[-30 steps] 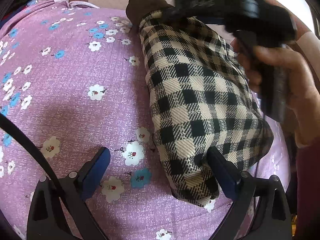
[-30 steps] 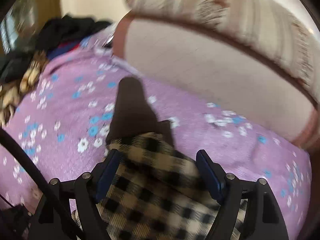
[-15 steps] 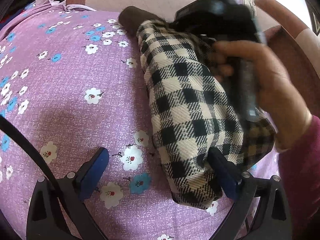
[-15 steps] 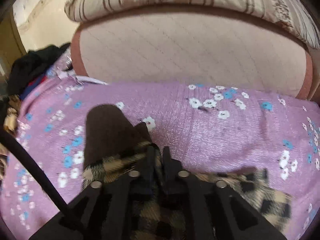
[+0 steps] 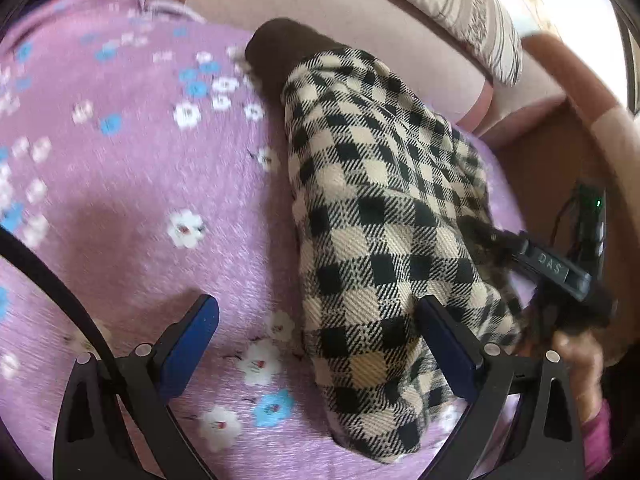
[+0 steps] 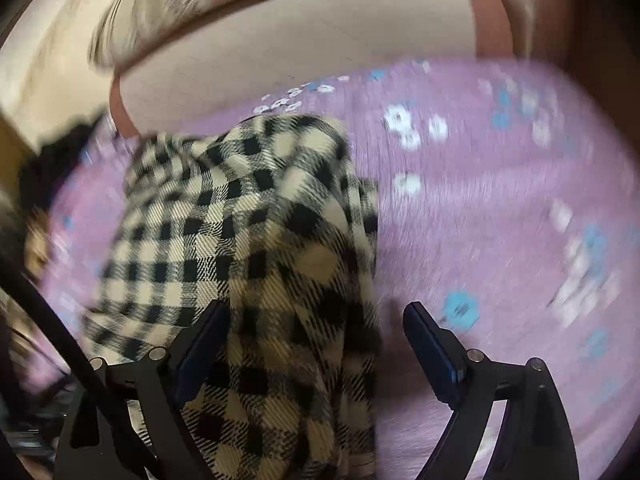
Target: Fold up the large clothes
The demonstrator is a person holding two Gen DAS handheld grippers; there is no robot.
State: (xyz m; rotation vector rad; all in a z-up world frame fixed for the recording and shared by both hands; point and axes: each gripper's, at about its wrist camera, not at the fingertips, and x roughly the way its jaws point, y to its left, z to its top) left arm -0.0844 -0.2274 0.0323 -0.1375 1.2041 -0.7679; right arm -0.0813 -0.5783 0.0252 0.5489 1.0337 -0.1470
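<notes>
The checked garment (image 5: 380, 216), cream and black with a dark brown cuff or band (image 5: 280, 46) at its far end, lies on the purple floral bedsheet (image 5: 120, 184) as a long narrow bundle running away from the left wrist camera toward the padded headboard (image 5: 320, 4). Its long sides appear turned in, so at least 1 lengthwise fold looks done. The bundle is rounded and lumpy, not flat, and the near end is loose.

In the right wrist view, which is motion-blurred, a layer of the garment (image 6: 248, 240) lies doubled over itself, with a further flap spread to the left. This suggests a crosswise fold is in hand but not settled.

The left gripper (image 5: 320, 340) has its jaws wide apart. The right-hand blue pad (image 5: 444, 344) rests against the near end of the bundle; the left-hand pad is over bare sheet. It grips nothing.

The right gripper (image 6: 316, 344) is likewise spread, with cloth lying between its jaws but nothing pinched. From the left wrist view its body sits at the bundle's right edge, in the person's hand (image 5: 576, 356).

Judgement: the task is roughly at its middle. Remaining are the end-to-end fold, flattening, and squaring of the edges. A striped pillow (image 5: 460, 12) rests above the headboard, well clear of the work.
</notes>
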